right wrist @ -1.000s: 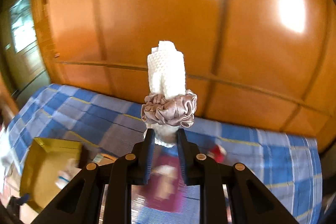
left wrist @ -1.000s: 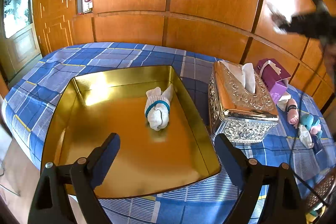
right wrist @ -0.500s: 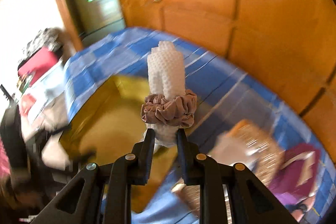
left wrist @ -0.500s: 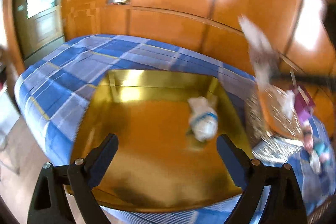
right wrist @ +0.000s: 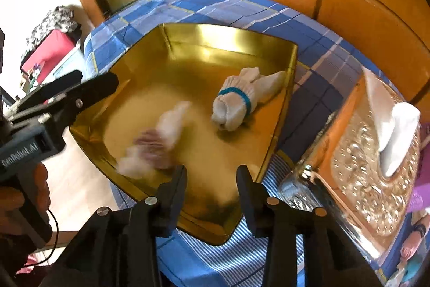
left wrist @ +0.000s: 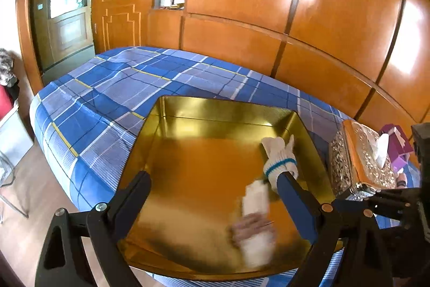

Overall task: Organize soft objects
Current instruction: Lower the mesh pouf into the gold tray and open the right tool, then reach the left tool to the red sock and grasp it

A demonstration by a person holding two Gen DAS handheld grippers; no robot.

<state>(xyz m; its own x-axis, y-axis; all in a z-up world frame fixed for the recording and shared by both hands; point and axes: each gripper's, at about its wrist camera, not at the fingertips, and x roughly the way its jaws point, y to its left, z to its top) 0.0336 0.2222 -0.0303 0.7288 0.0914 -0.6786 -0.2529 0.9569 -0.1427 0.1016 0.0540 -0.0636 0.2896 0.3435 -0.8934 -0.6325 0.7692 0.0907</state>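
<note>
1. Risk nearest first: white roll with a mauve scrunchie (right wrist: 154, 141), smeared by motion blur low in the near left of the gold tray (right wrist: 282, 109), likely mid-drop; could bounce or roll toward the near rim and spill off
2. Right gripper (right wrist: 212, 179) just above the near rim, jaws apart, holding nothing; a low pull-back might clip the rim and shift the tray
3. Left gripper (left wrist: 215, 198) spread wide, empty, hovering over the near edge, tilted down
4. Farther right in the tray: blue-banded sock bundle (right wrist: 242, 98), at rest
5. Beyond, right: silver tissue box (right wrist: 362, 152) on the plaid cloth (right wrist: 215, 2)
</note>
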